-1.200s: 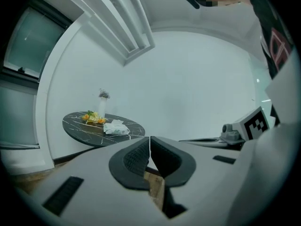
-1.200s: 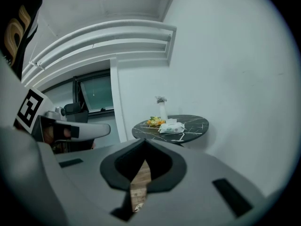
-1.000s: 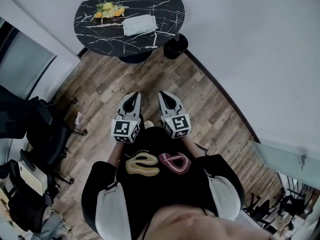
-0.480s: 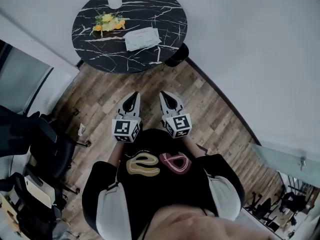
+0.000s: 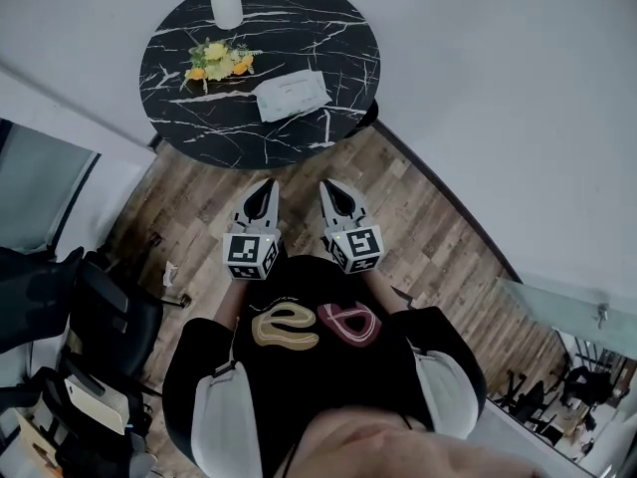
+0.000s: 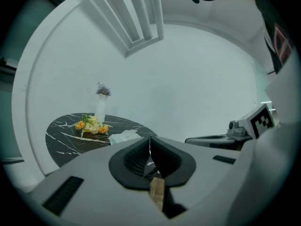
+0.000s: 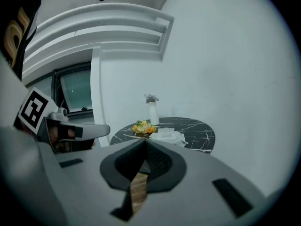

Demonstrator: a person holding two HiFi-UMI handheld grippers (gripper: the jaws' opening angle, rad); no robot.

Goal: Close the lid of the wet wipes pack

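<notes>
Jaws on both grippers are pressed together with nothing between them: the left gripper view shows the left gripper [image 6: 150, 138] with its dark pads meeting along a thin seam, and the right gripper view shows the same of the right gripper [image 7: 144, 141]. In the head view the two are held side by side just in front of the person's chest, tips pointing forward over the wooden floor [image 5: 408, 217], neither touching anything.

Beyond that strip of floor stands the round black marble table [image 5: 328, 28]. The wet wipes pack [image 5: 292, 94] lies flat on the near half of it, well apart from both grippers. Just beside the pack on the left is a small bunch of yellow and orange flowers [image 5: 219, 60], and past that, at the far edge near the wall, a white vase [image 5: 225, 3]. From this far off, whether the pack's lid stands open cannot be made out.

The step in hand looks like the approach: no contact with the pack has been made. The next move calls for getting within reach of the table and bringing one gripper down over the pack, probably steadying it with the other, so that closed tips can press the lid flat.
</notes>
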